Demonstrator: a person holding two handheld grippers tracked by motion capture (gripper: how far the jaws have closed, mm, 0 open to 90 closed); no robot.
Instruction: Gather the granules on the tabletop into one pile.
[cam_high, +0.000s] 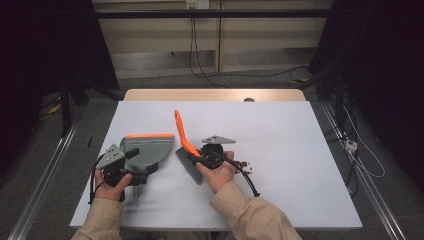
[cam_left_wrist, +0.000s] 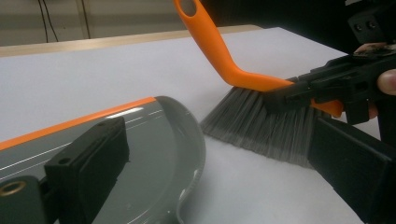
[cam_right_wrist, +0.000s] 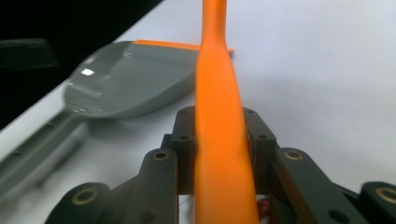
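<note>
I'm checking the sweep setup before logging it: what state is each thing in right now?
brush: clamped by its orange handle, bristles down on the table beside the dustpan.
dustpan: flat on the table, orange lip away from the person.
right gripper: shut on the brush.
left gripper: at the dustpan's handle end; grip unclear.

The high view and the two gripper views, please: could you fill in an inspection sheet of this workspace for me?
Surface: white table, wooden strip along its far edge.
Job's things: grey dustpan with orange lip; hand brush, orange handle raised, grey bristles on the table right of the pan.
Clutter: small dark red bits beside the right hand.
Grippers: left gripper at the dustpan's handle end, grip not clear; right gripper shut on the brush handle.
Cables: black cable trailing from the right gripper; wires on the floor beyond.
Surroundings: dark curtains, floor rails.
</note>
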